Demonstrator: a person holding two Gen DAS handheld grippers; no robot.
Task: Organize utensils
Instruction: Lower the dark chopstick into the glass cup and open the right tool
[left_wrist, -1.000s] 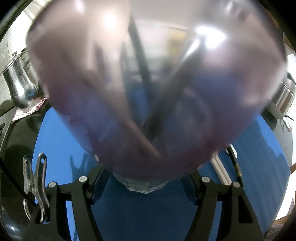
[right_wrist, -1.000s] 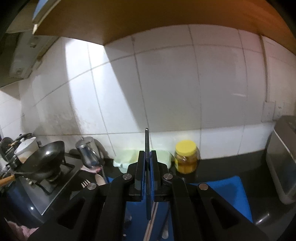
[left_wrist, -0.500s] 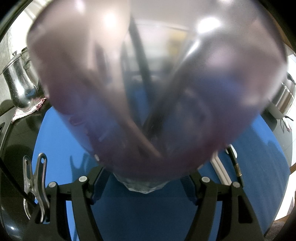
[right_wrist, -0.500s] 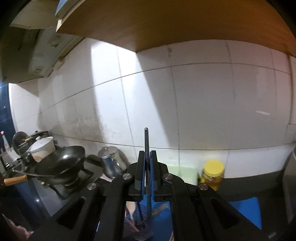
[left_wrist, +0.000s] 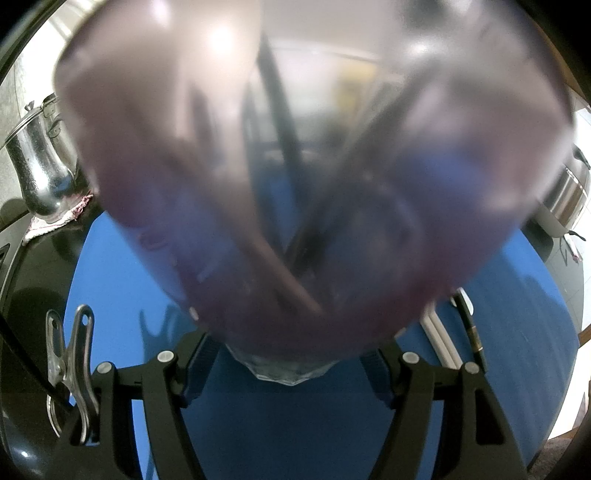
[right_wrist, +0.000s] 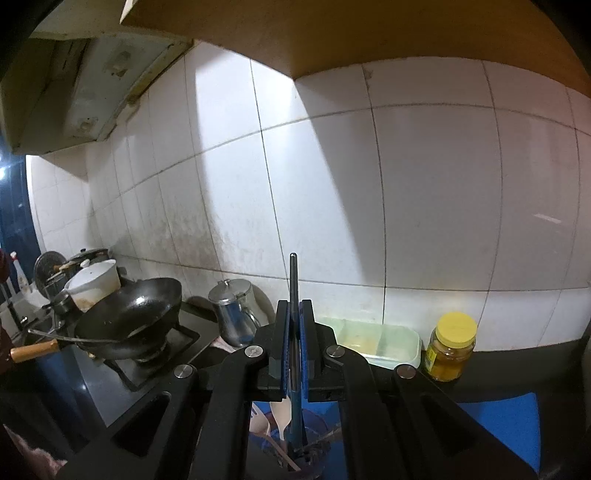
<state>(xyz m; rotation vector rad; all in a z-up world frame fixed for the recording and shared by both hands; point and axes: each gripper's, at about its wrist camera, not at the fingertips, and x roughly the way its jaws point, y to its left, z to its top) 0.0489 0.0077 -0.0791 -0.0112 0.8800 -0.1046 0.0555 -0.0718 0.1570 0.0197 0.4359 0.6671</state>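
- Over the blue mat (left_wrist: 122, 280), left gripper (left_wrist: 291, 363) fingers clamp a see-through cup (left_wrist: 314, 166) of utensils
- right gripper (right_wrist: 294, 336) fingers pinch a dark chopstick (right_wrist: 293, 280) upright above it

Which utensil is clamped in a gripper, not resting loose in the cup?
The dark metal rod, upright between the right gripper's blue pads; the white spoon rests loose.

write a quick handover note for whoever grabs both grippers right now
Left gripper: shut on the clear cup, which stands on the blue mat and already holds several utensils.
Right gripper: shut on a thin dark utensil, held upright with its lower end over the cup's mouth.
Done: some utensils are in the cup.
Left: lower and release this one. At least two more pieces lie on the mat to the cup's right.
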